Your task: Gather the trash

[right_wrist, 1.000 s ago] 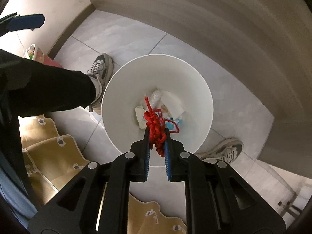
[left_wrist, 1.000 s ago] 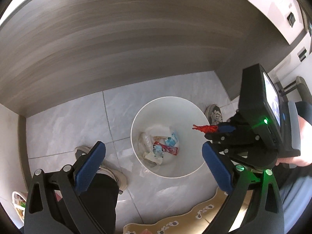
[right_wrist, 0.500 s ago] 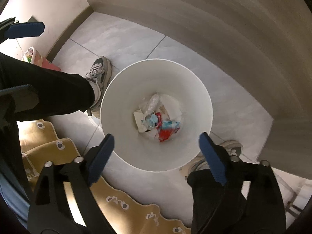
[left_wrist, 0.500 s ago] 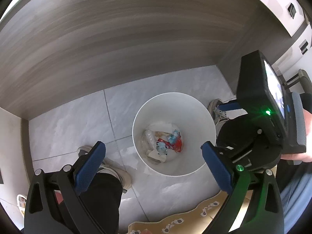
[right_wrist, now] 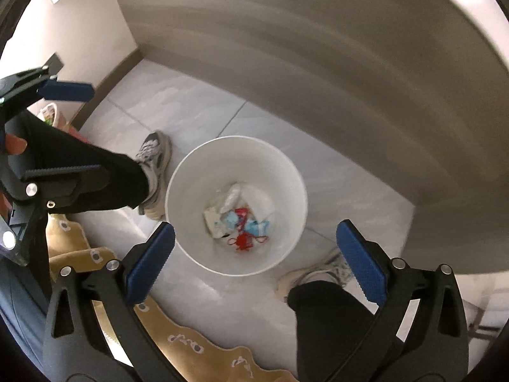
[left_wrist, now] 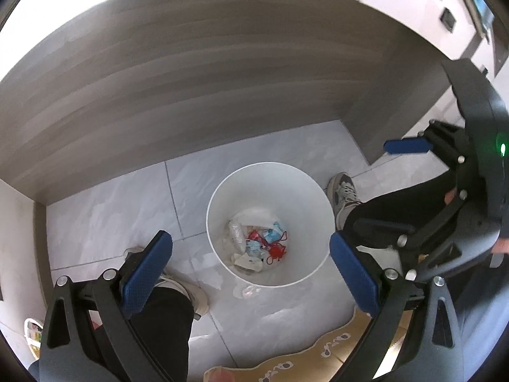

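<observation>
The right claw hangs above the white bin, pointing steeply down at it. Its jaws have just been opening and now stand wide apart, with nothing between the blue pads. The red string tangle lies at the bottom of the bin, well below the claw and clear of both fingers, at the near edge of the heap of wrappers and crumpled white paper. In the right wrist view the tangle sits between the two spread pads, but far beneath them.

The left claw also hovers over the bin, its jaws spread wide and holding nothing. From this side the red tangle rests on the right part of the trash pile.

The bin stands on the grey tiled floor beside a wood-grain panel. The person's shoes flank it: one sneaker to its left in the right wrist view and another at its lower right. A tan rug with a scalloped edge lies on the floor near the bin. A small scrap lies on the tiles just outside the rim.
</observation>
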